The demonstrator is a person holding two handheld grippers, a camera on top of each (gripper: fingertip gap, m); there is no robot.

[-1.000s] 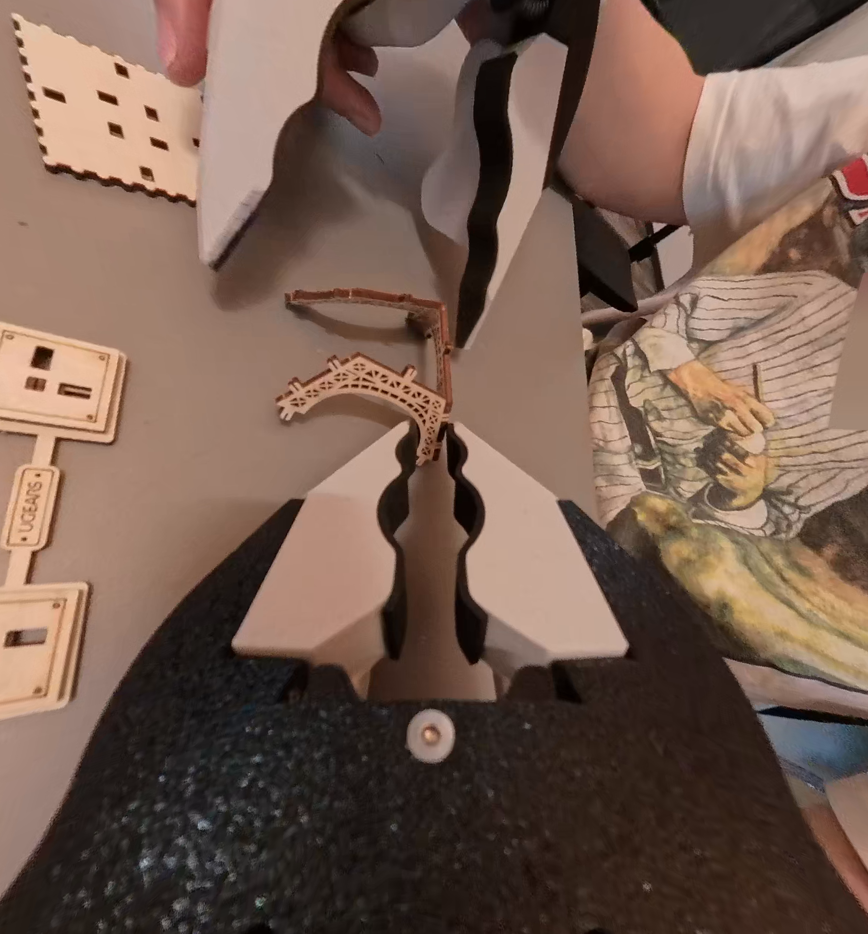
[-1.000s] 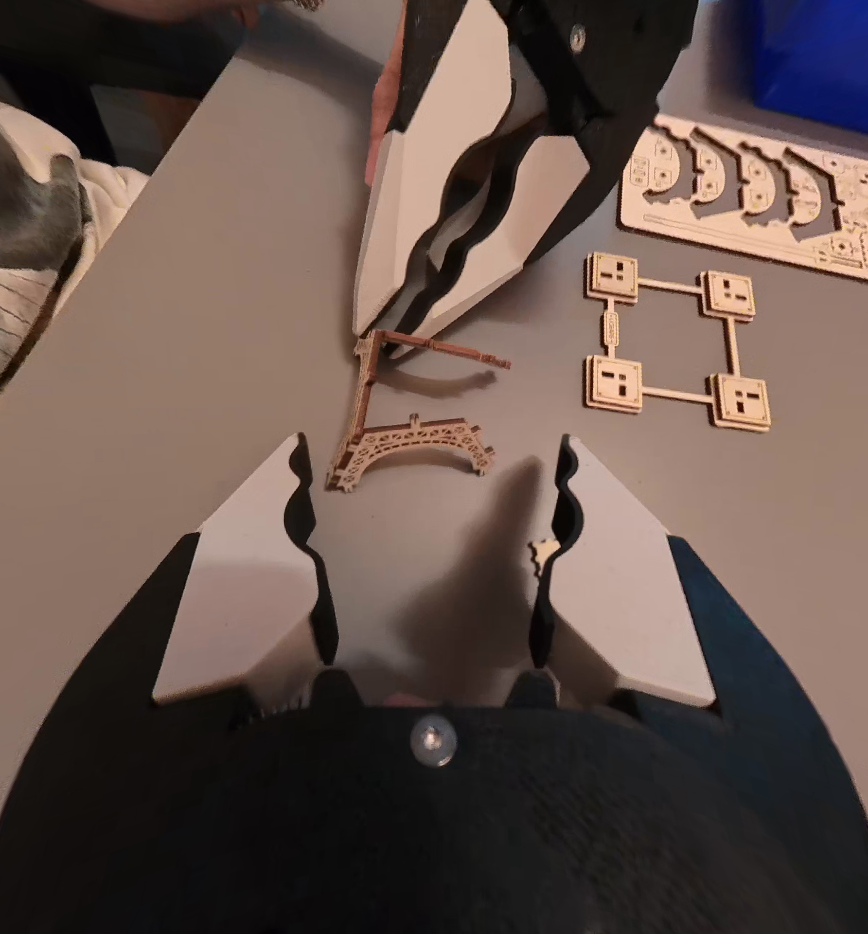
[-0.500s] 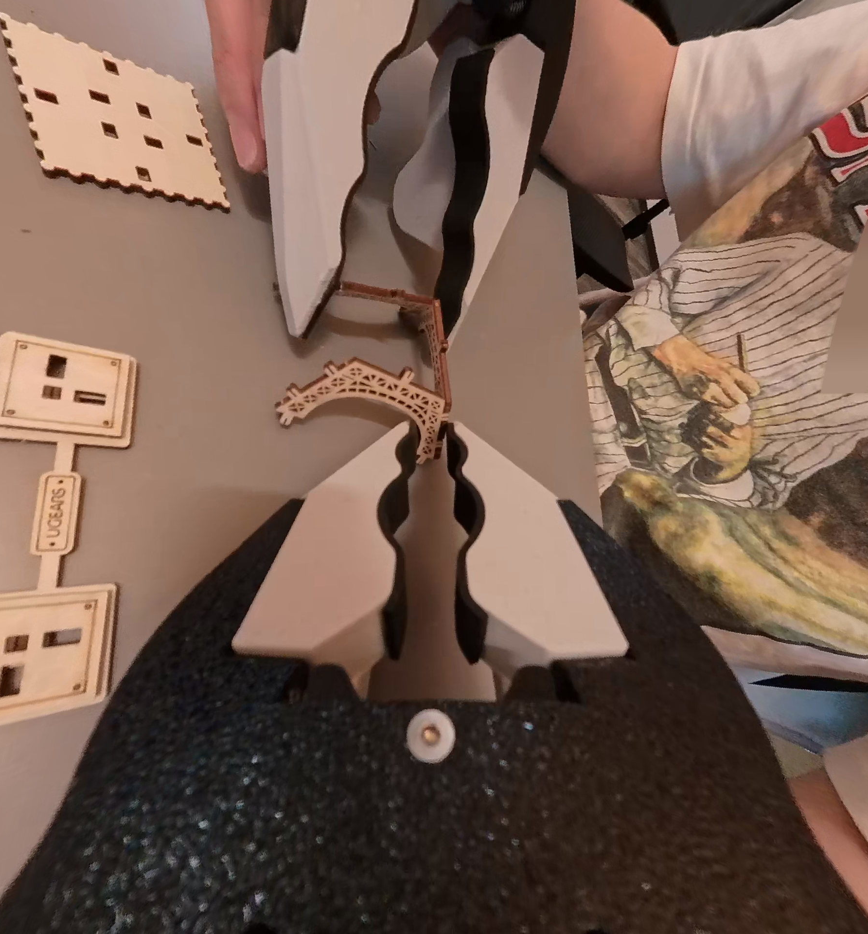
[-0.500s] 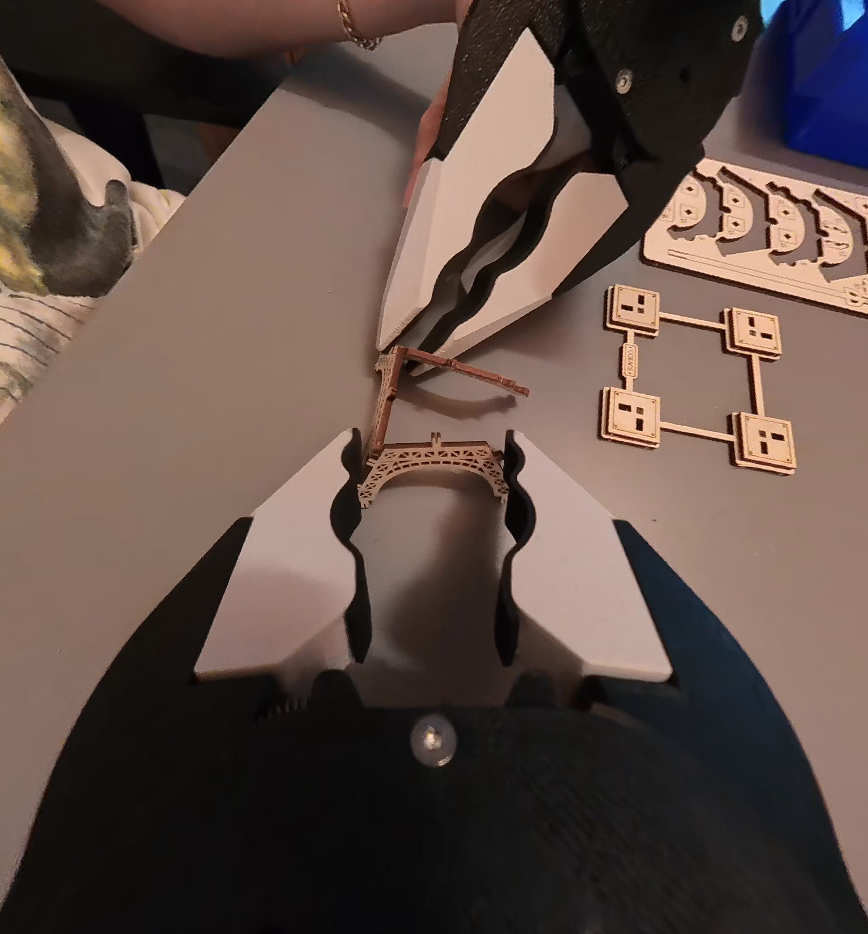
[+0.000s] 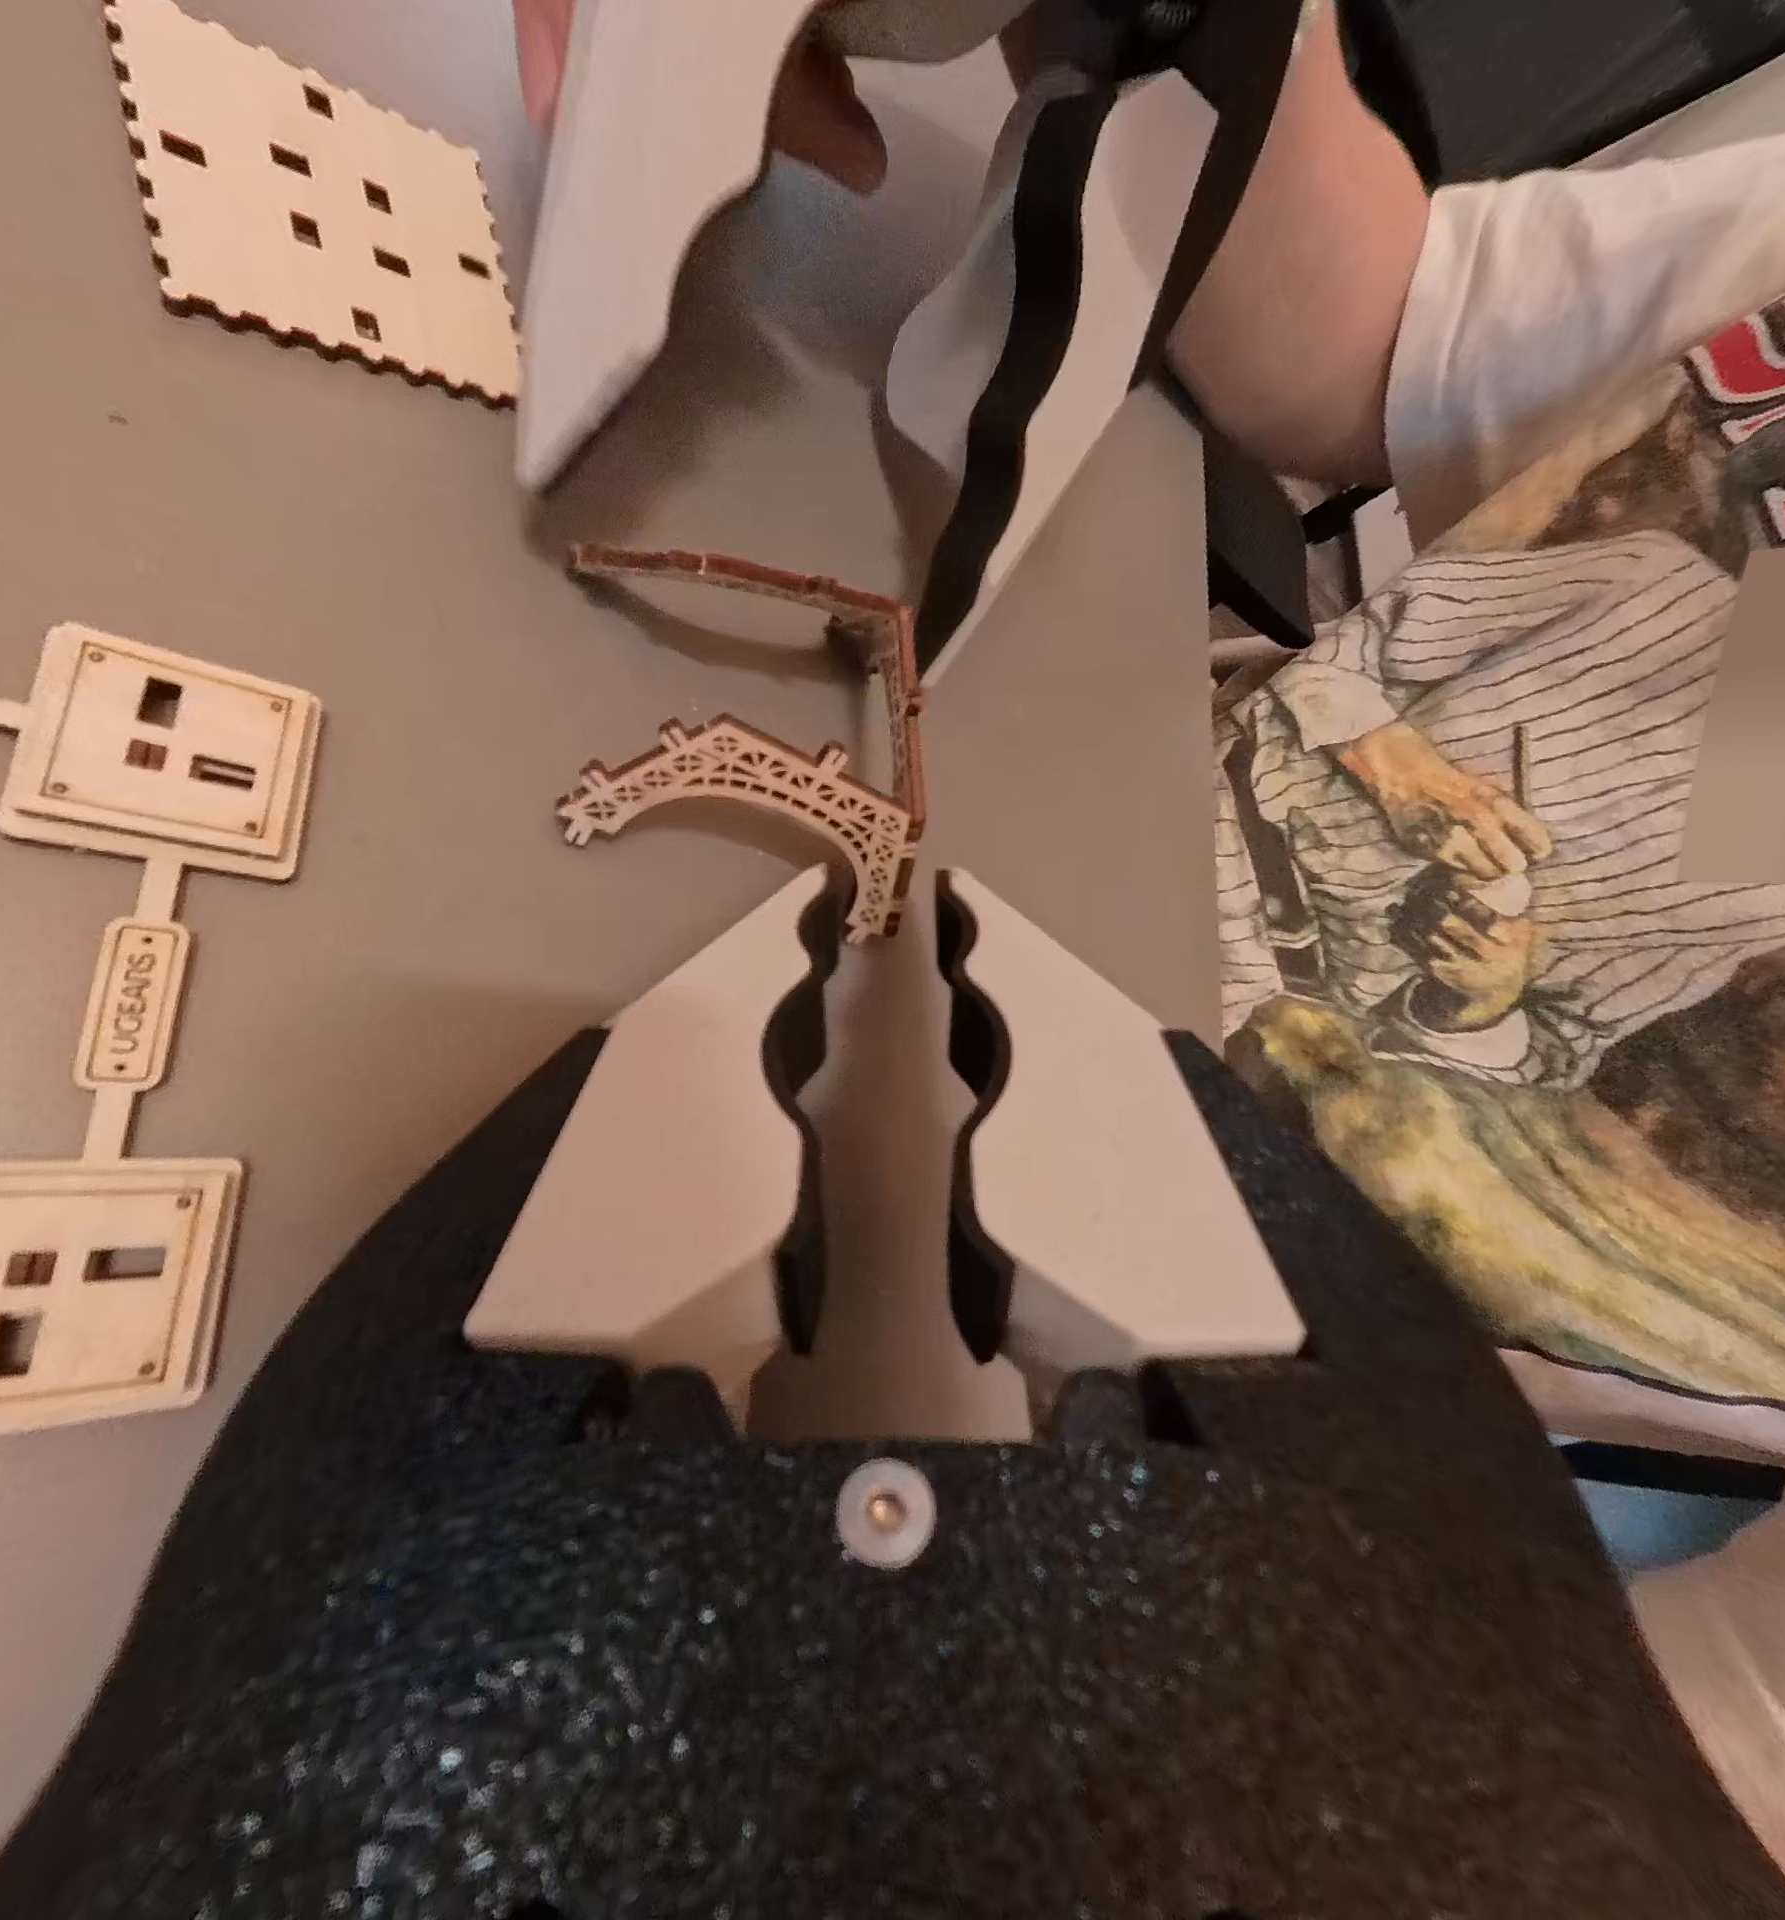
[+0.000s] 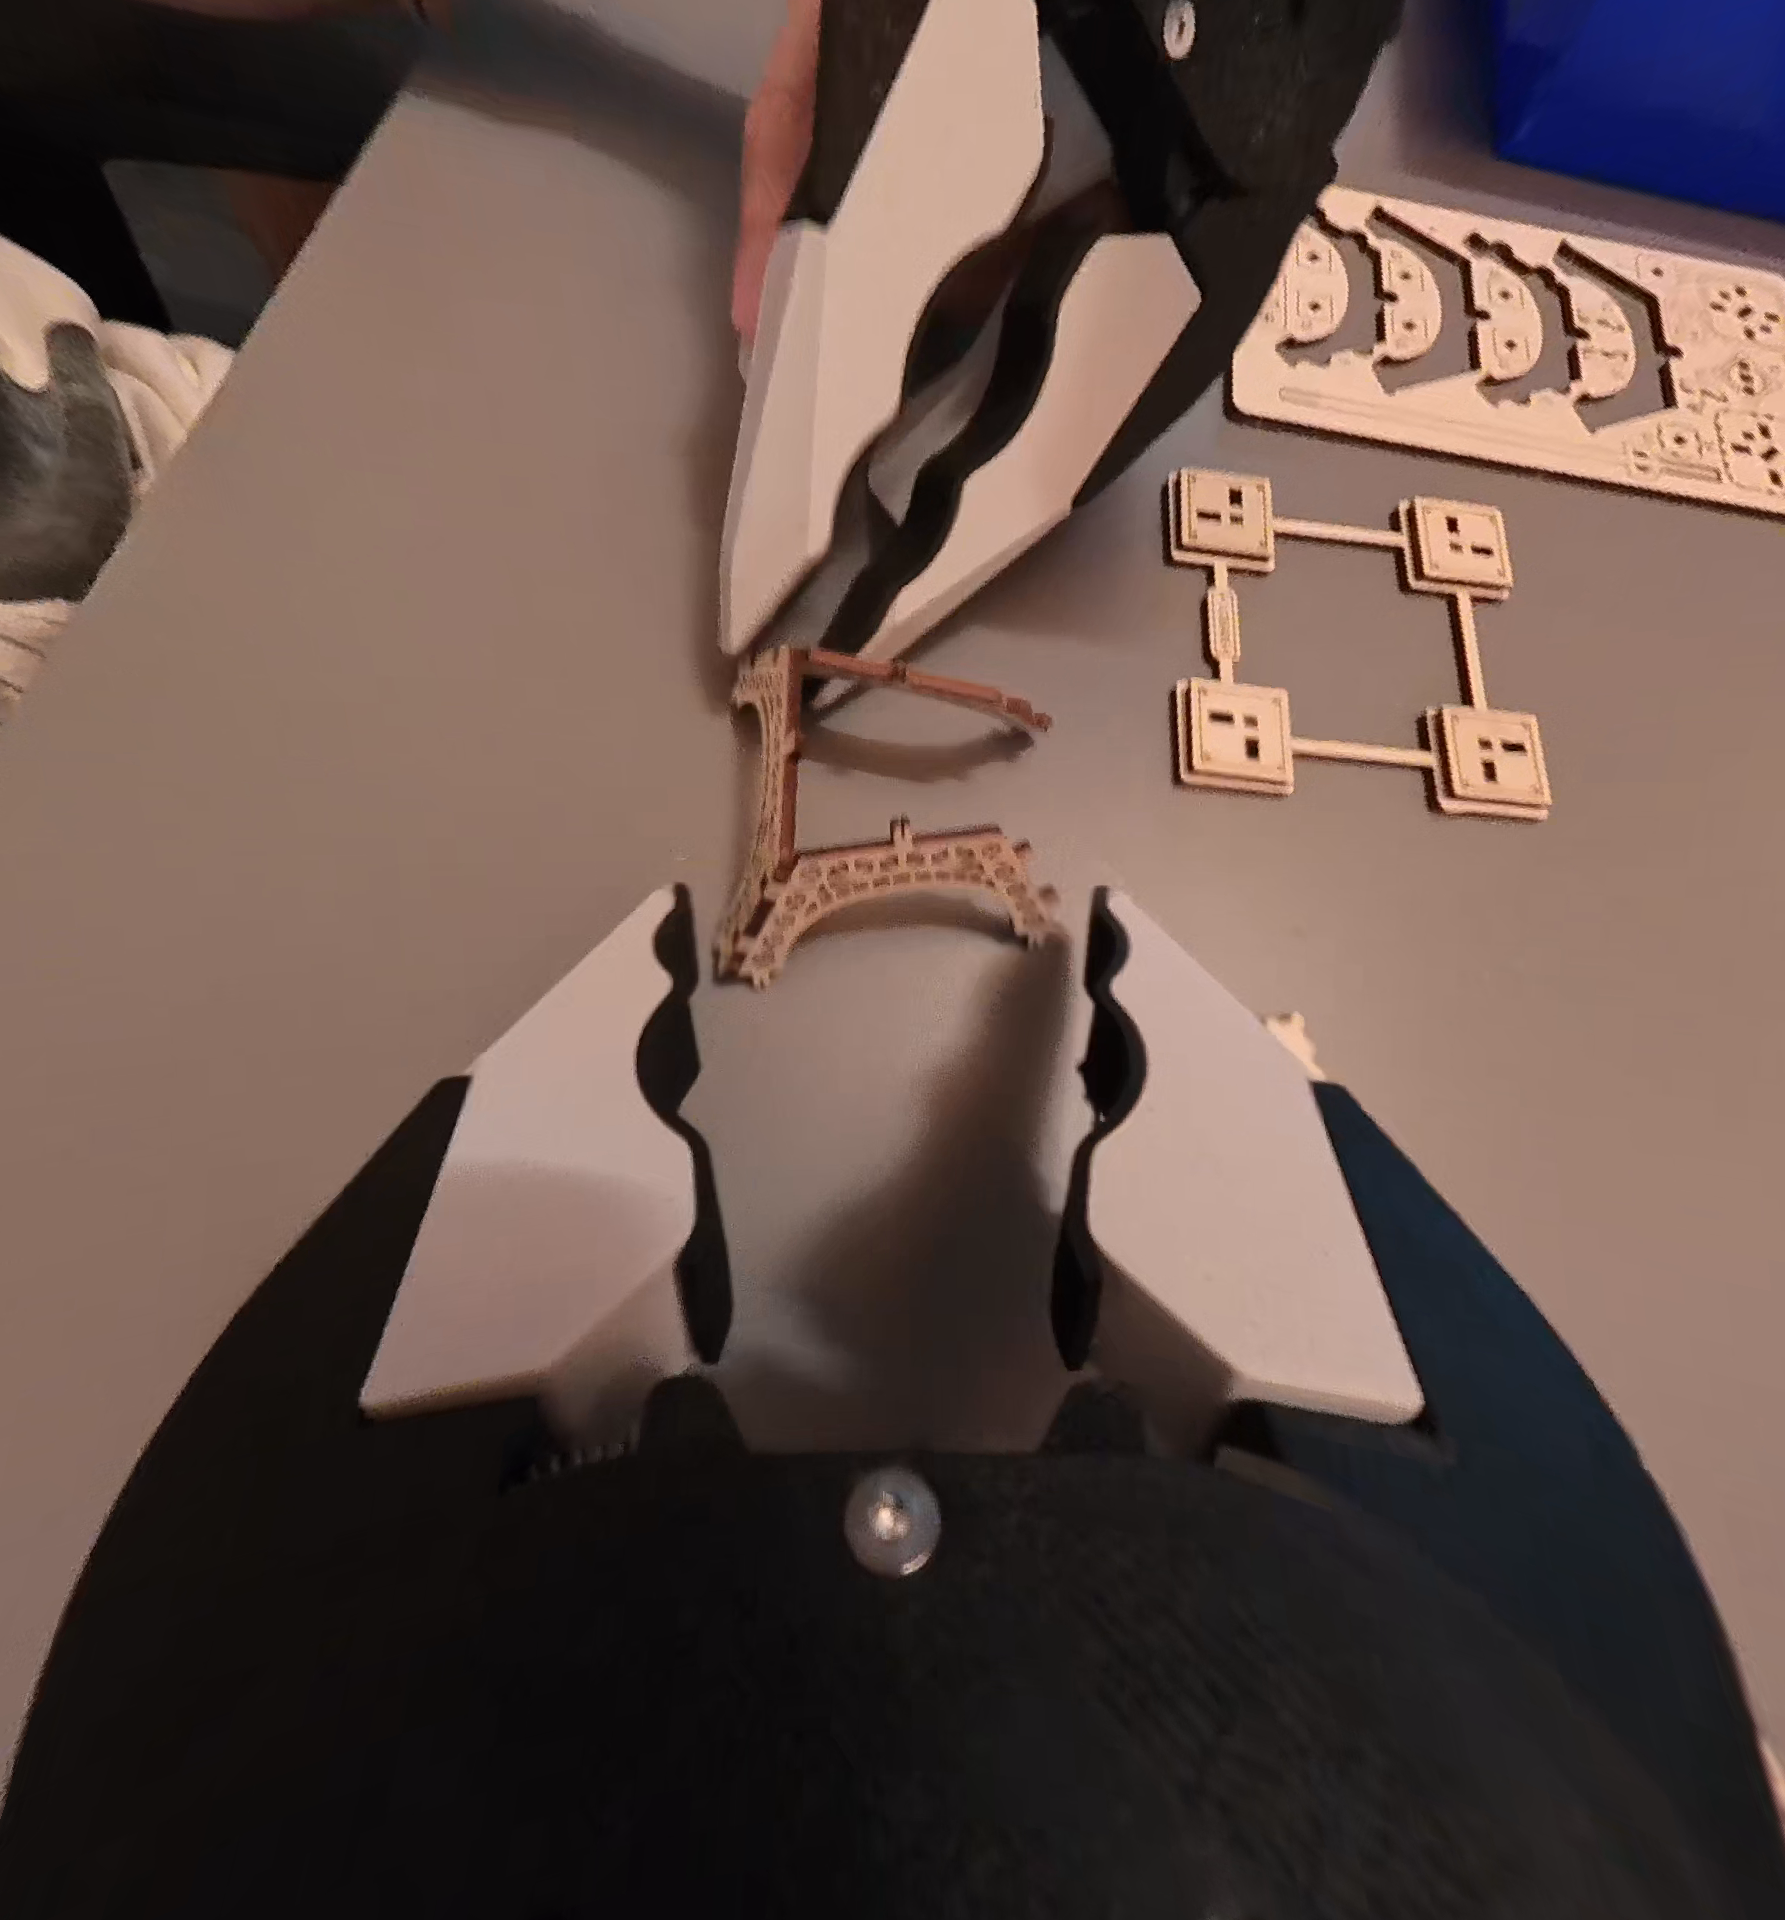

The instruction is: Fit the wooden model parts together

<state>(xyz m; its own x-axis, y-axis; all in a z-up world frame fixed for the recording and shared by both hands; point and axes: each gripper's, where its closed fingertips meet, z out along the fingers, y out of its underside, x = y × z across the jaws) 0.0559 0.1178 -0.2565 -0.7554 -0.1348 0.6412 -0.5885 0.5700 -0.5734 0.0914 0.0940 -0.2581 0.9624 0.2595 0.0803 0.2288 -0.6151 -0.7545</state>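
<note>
A small wooden arch assembly stands on the grey table (image 5: 296,499): a pale lattice arch (image 5: 722,779), a side piece (image 5: 907,748) and a darker far arch (image 5: 732,569) joined in a U. My left gripper (image 5: 883,888) has its jaws a little apart around the assembly's near corner. In the right wrist view the assembly (image 6: 909,873) lies just ahead of my open right gripper (image 6: 888,904), with the left gripper (image 6: 815,639) at its far corner. The right gripper (image 5: 742,577) also shows open in the left wrist view.
A slotted square wooden plate (image 5: 316,197) and a frame of linked square tiles (image 6: 1355,644) lie beside the assembly. A cut-out wooden sheet (image 6: 1553,374) and a blue box (image 6: 1677,94) are farther off. A small wood scrap (image 6: 1293,1039) lies near my right finger. The person's shirt (image 5: 1490,831) is past the table edge. Some 5 cm of space lies between my two pairs of fingers. Both grippers' tips are roughly 4 cm from the pale lattice arch (image 5: 722,779).
My left gripper's jaws have parted slightly from the assembly's corner. My right gripper, which had closed in around the pale arch, has widened and drawn back a little.
</note>
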